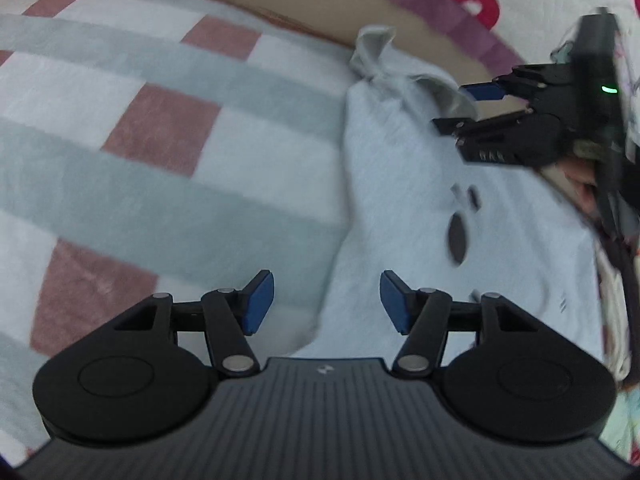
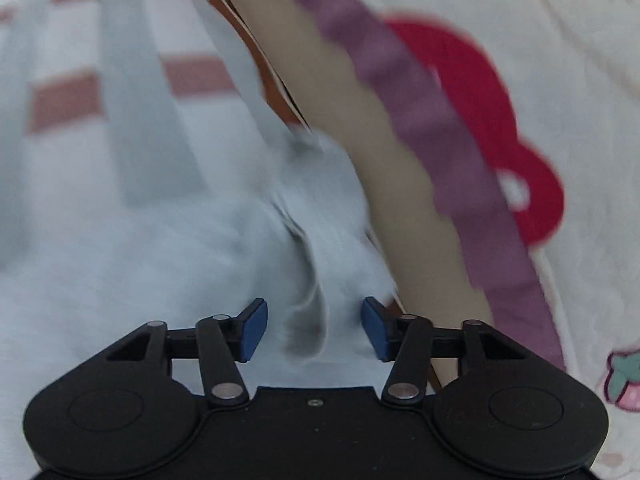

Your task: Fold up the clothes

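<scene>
A pale blue-white garment (image 1: 400, 184) lies spread on a checked blanket (image 1: 160, 120), with a dark print (image 1: 458, 236) on its front and a crumpled grey trim end (image 1: 376, 52) at its far corner. My left gripper (image 1: 326, 300) hovers open over the garment's left edge, nothing between its blue pads. In the left wrist view my right gripper (image 1: 460, 108) reaches in from the right beside the grey trim, jaws apart. Seen from the right wrist, the right gripper (image 2: 314, 328) straddles a grey fold (image 2: 310, 308) of the garment (image 2: 180, 260); the pads stand clear of it. The picture is blurred.
Grey, white and dusty-pink squares pattern the blanket (image 2: 64, 100). Beyond it runs a tan strip (image 1: 320, 4) (image 2: 332, 100). Past that lies a cream cloth with purple and red shapes (image 2: 480, 100). A person's hand (image 1: 580, 184) holds the right gripper.
</scene>
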A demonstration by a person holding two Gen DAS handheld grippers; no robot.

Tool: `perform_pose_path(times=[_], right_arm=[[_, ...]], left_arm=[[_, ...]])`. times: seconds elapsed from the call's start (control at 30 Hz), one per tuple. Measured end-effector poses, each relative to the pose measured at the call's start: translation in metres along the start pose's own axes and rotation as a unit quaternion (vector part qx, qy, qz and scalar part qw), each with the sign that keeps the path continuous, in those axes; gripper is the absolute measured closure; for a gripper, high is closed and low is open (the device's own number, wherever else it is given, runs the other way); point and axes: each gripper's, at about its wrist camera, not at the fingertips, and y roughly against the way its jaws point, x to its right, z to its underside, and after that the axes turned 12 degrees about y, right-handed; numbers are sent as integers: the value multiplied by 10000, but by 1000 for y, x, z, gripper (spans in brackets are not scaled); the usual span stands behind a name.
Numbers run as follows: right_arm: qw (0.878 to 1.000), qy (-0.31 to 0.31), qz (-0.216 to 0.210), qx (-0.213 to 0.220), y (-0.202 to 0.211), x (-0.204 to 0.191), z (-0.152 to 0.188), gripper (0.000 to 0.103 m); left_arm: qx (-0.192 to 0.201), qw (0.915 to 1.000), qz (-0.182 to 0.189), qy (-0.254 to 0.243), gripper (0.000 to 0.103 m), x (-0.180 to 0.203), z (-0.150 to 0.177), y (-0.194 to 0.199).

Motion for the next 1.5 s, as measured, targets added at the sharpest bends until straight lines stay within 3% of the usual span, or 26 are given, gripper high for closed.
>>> perform_pose_path(times=[0.03,0.1,0.17,0.23,0.27,0.37,0.43,0.53,0.63,0.67,0.8,0.9,0.97,1.0,1.03,1.07,1.1,1.2,1.3,1.37,1.5], right_arm=[[9992,-371,-82,102,0,11,7,99],[9907,-1287,-23,441,15,36,29,99],[9708,-2259,166,795,37,61,56,99],[9530,-2935,360,667,48,81,88,99],[9496,-3075,484,370,45,88,103,99],[9314,-3499,805,-602,35,104,144,96],[9136,-3809,902,-1103,29,110,166,87],[8972,-4161,927,-1152,34,110,175,62],[8915,-4335,938,-924,47,105,167,62],[8915,-4399,859,-657,55,102,159,61],[8922,-4494,-170,410,76,89,112,53],[9021,-4079,-1233,678,67,70,64,46],[9211,-3573,-1406,652,59,45,34,43],[9294,-3315,-1492,638,55,33,19,42],[9370,-3054,-1575,624,51,21,4,41],[9439,-2791,-1658,609,48,8,-11,39],[9508,-2522,-1695,608,44,-3,-24,39],[9715,-1856,-1364,553,37,-24,-34,39],[9807,-1490,-1211,363,31,-26,-26,41],[9838,-1350,-1145,275,31,-22,-11,96],[9753,-1903,-956,581,62,-8,40,101]], left_arm=[[-12,10000,36,1,45,-1,0,3],[-2,9999,109,2,45,0,0,10],[47,9998,158,-64,44,3,1,17],[28,9998,158,-126,42,6,4,21],[-20,9998,152,-131,42,6,6,21],[-204,9997,112,-102,42,5,10,19],[-235,9997,51,-83,42,5,11,19],[-194,9998,-7,-82,40,5,10,20],[-175,9998,-73,-51,38,4,9,20],[-175,9998,-108,-26,38,3,9,19],[-353,9993,-35,118,35,-1,11,10],[-370,9992,55,112,32,-4,15,8],[-356,9993,141,40,32,-6,19,10],[-353,9992,188,4,35,-8,20,11],[-350,9991,235,-33,46,-9,22,12],[-344,9988,354,-70,64,-8,23,14],[-336,9981,506,-107,98,-7,24,16],[-109,9950,949,-302,97,4,28,30],[-72,9870,1524,-504,97,16,37,44],[-120,9816,1755,-739,97,26,48,51],[-338,9730,1687,-1536,97,53,75,51]])
